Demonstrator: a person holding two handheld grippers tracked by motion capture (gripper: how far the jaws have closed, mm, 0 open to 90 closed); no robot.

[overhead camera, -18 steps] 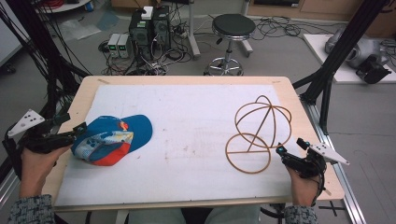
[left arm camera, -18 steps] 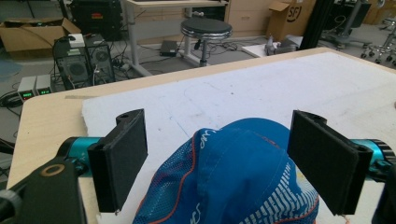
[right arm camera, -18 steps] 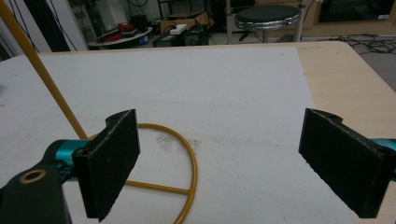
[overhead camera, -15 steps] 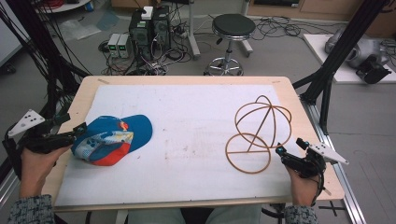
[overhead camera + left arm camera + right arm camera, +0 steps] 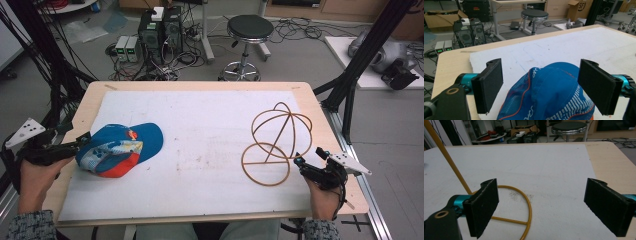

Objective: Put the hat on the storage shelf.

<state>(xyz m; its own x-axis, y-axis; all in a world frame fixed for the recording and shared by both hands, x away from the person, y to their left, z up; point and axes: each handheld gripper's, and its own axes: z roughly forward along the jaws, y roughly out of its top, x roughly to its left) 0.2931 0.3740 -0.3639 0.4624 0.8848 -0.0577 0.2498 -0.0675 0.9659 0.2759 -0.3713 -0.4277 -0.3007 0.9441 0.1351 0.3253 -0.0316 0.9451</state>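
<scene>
A blue cap (image 5: 120, 149) with an orange and white patterned side lies on the left part of the white mat. My left gripper (image 5: 82, 142) is at the cap's left edge. In the left gripper view its jaws (image 5: 541, 85) stand wide open around the cap's crown (image 5: 549, 92), and the pads do not press on it. A yellow-brown wire stand (image 5: 275, 145), made of a ball-shaped cage on a flat ring, rests at the right. My right gripper (image 5: 309, 156) sits just right of the ring, open and empty. The ring (image 5: 524, 205) lies by the left jaw in the right gripper view.
The white mat (image 5: 210, 115) covers most of the wooden table (image 5: 200, 86). Beyond the far edge stand a stool (image 5: 248, 27) and computer boxes (image 5: 160, 30) among cables. Black frame posts (image 5: 350, 85) rise at both sides of the table.
</scene>
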